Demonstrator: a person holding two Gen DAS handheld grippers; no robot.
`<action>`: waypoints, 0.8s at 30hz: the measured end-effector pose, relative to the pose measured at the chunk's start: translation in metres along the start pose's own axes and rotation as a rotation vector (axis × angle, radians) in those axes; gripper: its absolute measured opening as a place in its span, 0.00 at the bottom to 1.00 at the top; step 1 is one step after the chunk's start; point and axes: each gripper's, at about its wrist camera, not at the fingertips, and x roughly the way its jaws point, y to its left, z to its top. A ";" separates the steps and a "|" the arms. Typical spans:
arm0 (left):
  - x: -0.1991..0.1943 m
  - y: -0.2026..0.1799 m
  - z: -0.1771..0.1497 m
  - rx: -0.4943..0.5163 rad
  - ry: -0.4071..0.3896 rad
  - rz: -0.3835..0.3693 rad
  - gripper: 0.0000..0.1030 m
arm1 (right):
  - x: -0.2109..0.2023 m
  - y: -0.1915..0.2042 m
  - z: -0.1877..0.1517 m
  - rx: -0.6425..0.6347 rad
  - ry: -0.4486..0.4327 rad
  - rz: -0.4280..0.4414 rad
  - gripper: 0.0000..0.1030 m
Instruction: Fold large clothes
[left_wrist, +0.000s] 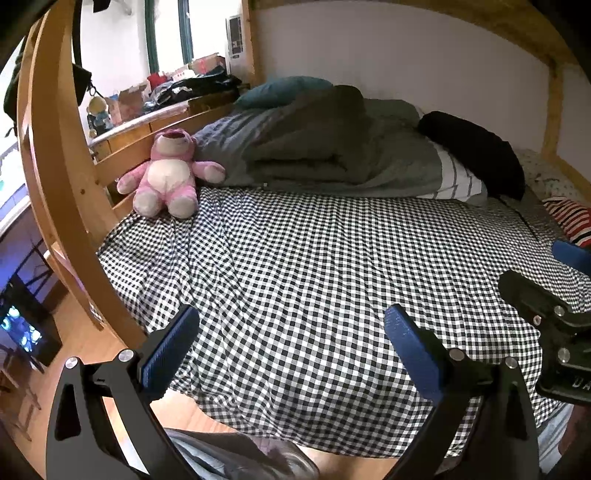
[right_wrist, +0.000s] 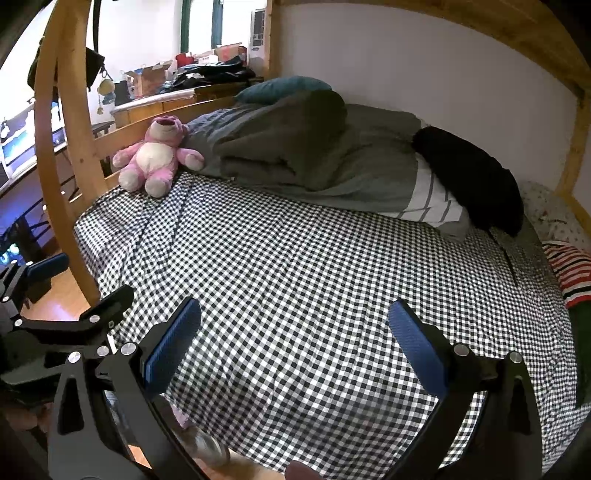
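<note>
My left gripper (left_wrist: 291, 321) hovers open over the front of a bed with a black-and-white checked sheet (left_wrist: 314, 266), nothing between its blue pads. My right gripper (right_wrist: 295, 310) is open too, beside it to the right, also holding nothing. Each shows at the edge of the other's view: the right gripper (left_wrist: 543, 269), the left gripper (right_wrist: 85, 280). A black garment (left_wrist: 476, 151) (right_wrist: 469, 173) lies crumpled at the back right against the wall. A red, white and black striped garment (left_wrist: 569, 218) (right_wrist: 569, 273) lies at the bed's right edge, partly cut off.
A folded grey duvet (left_wrist: 325, 151) and a teal pillow (left_wrist: 284, 88) fill the back of the bed. A pink plush bear (left_wrist: 170, 173) sits at the back left. Wooden bunk posts (left_wrist: 62, 192) rise at the left. A person's shoe (left_wrist: 258, 458) stands on the wooden floor below.
</note>
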 end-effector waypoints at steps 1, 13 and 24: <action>0.000 0.000 0.000 0.001 0.000 -0.006 0.96 | -0.001 0.001 0.000 -0.002 -0.002 0.001 0.97; -0.002 0.001 -0.002 0.001 -0.001 -0.023 0.96 | 0.000 0.003 -0.002 -0.003 0.001 0.002 0.97; -0.005 -0.001 -0.001 0.027 -0.018 -0.013 0.96 | -0.001 0.003 -0.003 -0.008 -0.004 -0.005 0.97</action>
